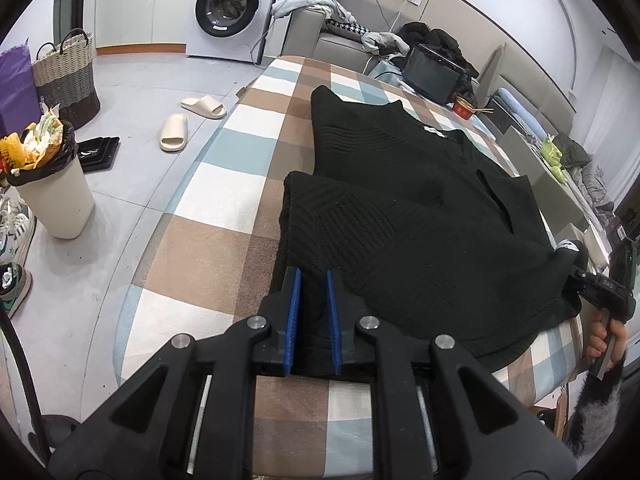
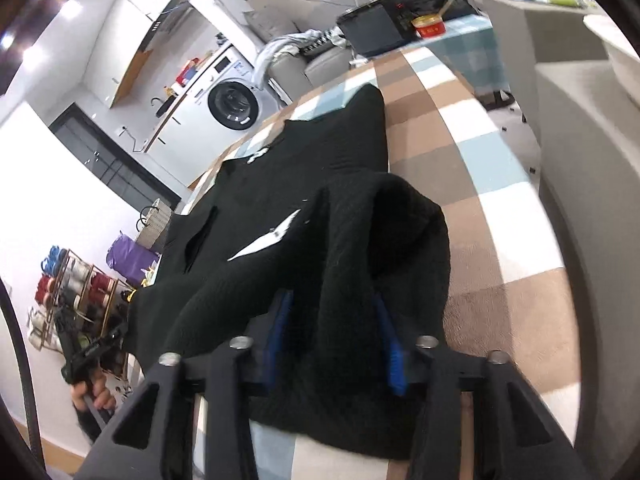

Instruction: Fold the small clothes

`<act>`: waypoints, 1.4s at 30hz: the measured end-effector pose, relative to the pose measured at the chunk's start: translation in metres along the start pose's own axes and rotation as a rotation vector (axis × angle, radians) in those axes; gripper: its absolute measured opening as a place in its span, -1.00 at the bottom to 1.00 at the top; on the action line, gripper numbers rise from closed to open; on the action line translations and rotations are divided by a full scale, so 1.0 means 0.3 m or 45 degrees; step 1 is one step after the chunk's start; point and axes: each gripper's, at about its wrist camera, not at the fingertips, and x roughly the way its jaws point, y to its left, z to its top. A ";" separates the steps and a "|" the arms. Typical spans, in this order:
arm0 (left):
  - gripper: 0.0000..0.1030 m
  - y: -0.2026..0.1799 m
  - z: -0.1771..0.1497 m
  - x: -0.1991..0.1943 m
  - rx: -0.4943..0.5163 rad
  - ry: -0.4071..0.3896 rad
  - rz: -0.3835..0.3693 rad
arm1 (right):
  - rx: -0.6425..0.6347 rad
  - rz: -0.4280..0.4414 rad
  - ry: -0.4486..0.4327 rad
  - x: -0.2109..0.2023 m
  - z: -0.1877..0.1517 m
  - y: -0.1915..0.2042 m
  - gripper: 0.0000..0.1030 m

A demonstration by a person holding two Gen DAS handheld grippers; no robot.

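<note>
Looking through both wrist cameras, I read it so:
Left wrist: my left gripper [image 1: 313, 280] is clenched on the near hem of the black sweater [image 1: 420, 216], which lies on the checked cloth [image 1: 224, 188].
Right wrist: my right gripper [image 2: 332, 320] is pinching a raised fold of the sweater's edge.

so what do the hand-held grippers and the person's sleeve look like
Each hand-held gripper, left and right, has a matte black angular frame, round silver pins at the joints and ridged blue pads lining its fingers. The sleeve has a fuzzy black and grey cuff.
</note>
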 end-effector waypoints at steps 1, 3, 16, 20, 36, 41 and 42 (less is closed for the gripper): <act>-0.72 0.005 0.001 -0.004 0.000 0.000 0.008 | -0.002 0.028 -0.011 -0.009 -0.001 0.003 -0.87; -0.58 0.018 0.004 -0.017 -0.008 -0.007 0.025 | 0.033 0.187 -0.059 -0.062 -0.012 0.005 -0.87; -0.26 0.001 -0.018 0.021 0.029 0.081 -0.022 | 0.045 0.275 -0.149 -0.211 -0.073 -0.016 -0.87; -0.77 0.016 -0.021 0.029 -0.003 0.032 -0.042 | 0.040 0.267 -0.137 -0.196 -0.077 -0.009 -0.87; -0.91 0.020 0.322 0.007 -0.155 -0.195 -0.220 | 0.131 0.286 -0.338 -0.150 0.218 0.068 -0.87; -0.90 0.063 0.511 0.176 -0.287 -0.150 -0.242 | 0.337 0.171 -0.325 -0.006 0.391 -0.006 -0.80; -0.89 0.083 0.546 0.226 -0.325 -0.133 -0.236 | 0.382 0.100 -0.284 0.047 0.428 -0.041 -0.73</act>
